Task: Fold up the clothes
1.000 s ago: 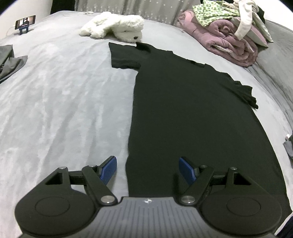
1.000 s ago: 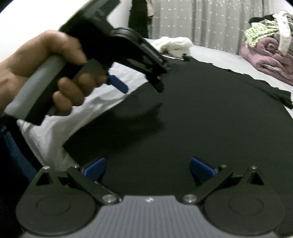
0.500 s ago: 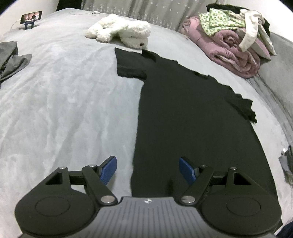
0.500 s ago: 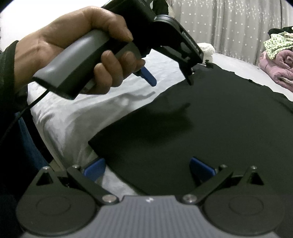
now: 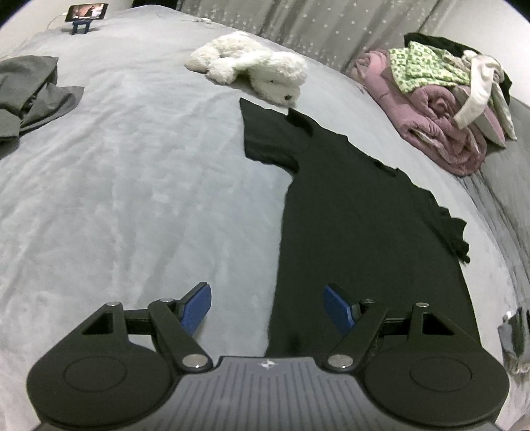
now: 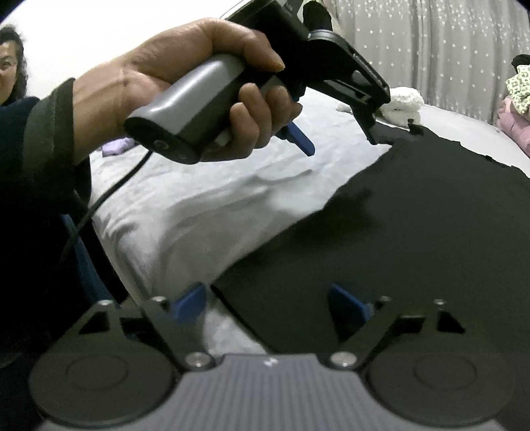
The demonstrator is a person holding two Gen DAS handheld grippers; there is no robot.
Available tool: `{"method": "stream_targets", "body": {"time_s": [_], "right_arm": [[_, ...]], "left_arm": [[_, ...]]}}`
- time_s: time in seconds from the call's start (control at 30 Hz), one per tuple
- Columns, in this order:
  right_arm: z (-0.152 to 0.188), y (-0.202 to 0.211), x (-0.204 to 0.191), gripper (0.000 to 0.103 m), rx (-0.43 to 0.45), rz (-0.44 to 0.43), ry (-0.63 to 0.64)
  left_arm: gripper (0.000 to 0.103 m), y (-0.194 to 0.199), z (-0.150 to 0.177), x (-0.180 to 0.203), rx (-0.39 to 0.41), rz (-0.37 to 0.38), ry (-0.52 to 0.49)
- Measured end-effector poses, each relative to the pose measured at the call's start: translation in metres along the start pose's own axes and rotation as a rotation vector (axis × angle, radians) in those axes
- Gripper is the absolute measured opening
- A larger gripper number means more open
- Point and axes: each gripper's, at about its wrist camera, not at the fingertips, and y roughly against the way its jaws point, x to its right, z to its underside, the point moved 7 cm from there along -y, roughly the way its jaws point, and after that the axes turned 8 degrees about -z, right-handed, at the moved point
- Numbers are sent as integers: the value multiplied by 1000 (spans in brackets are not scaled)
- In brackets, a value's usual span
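A black T-shirt (image 5: 357, 225) lies spread flat on the grey bed, collar far, hem near. My left gripper (image 5: 267, 305) hangs open above the shirt's near left edge, its left pad over bare sheet and its right pad over the cloth. In the right wrist view the same T-shirt (image 6: 414, 232) fills the right half. My right gripper (image 6: 268, 303) is open over the shirt's near left hem corner. A hand (image 6: 198, 89) holds the left gripper (image 6: 341, 146) up in the air above the shirt's left edge. Neither gripper holds anything.
A white plush dog (image 5: 251, 71) lies beyond the collar. A heap of pink, green and white laundry (image 5: 444, 106) sits at the far right. Grey clothing (image 5: 29, 96) lies at the left, and a phone on a stand (image 5: 86, 13) at the far left.
My left gripper rose and drew left and back, so the shirt sits farther right in its view. My right gripper slid left toward the shirt's hem corner. Both stayed open.
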Motion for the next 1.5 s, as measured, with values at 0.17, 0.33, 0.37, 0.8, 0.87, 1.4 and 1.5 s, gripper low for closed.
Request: {"method": "stream_targets", "body": {"time_s": [0.17, 0.33, 0.37, 0.8, 0.87, 1.4, 1.5], "right_arm": [[-5, -4, -2, 76, 8, -18, -2], [-7, -10, -7, 77, 4, -42, 14], [-7, -10, -8, 77, 4, -47, 17], [-13, -7, 11, 60, 54, -15, -33], [-14, -5, 18, 61, 72, -11, -62], [-11, -5, 39, 42, 85, 14, -158], [-10, -4, 41, 44, 92, 37, -145]], "left_arm": [[74, -5, -9, -4, 2, -9, 3], [74, -13, -20, -14, -6, -18, 36], [74, -15, -22, -16, -7, -21, 39], [74, -44, -51, -37, 20, -106, 21], [74, -48, -55, -39, 21, -105, 32], [72, -69, -86, -49, 57, -91, 152], [73, -72, -93, -50, 66, -53, 181]]}}
